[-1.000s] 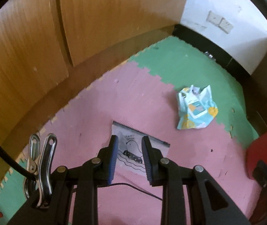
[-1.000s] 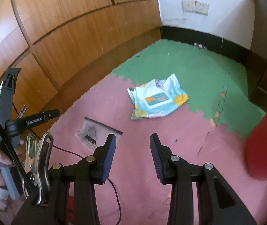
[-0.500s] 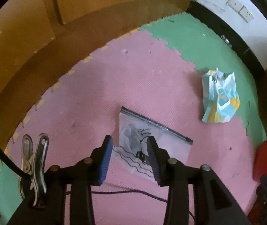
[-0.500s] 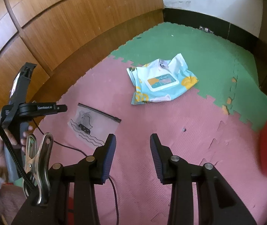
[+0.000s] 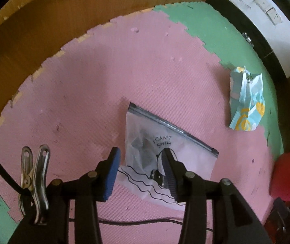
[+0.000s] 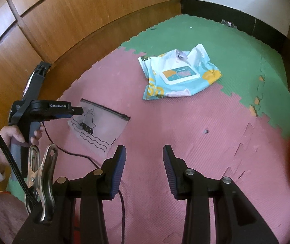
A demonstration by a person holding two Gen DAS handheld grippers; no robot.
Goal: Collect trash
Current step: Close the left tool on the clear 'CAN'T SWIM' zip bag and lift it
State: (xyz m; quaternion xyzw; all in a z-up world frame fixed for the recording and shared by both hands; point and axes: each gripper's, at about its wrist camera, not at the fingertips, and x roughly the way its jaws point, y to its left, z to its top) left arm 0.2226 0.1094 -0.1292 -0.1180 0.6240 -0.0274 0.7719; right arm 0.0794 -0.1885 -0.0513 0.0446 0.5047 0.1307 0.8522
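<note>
1. The left tool [image 5: 141, 162] points steeply down at the pink foam floor mat [image 5: 79, 93], right over a clear zip bag [image 5: 177, 142] printed with wavy lines and the words "I CAN'T SWIM".
2. Its jaws are opening, about half spread; the bag's lower part shows between them, but the pads do not press on it.
3. The zip bag lies flat on the pink mat, its dark zipper strip on the far edge.
4. The right tool [image 6: 144, 160] hangs over bare pink mat [image 6: 185, 126], jaws about half apart with nothing between them.
5. A crumpled wet-wipe packet [image 6: 177, 75], light blue with yellow patches and a white flap label, lies across the seam where the pink mat meets the green mat [image 6: 236, 46], well apart from the zip bag.
6. In the right wrist view, a hand [image 6: 16, 134] with a white sleeve grips the left tool's handle.
7. A thin black cable [image 6: 67, 152] runs over the pink mat near the bag.
8. Wooden panels [image 6: 73, 20] border the mats.
</note>
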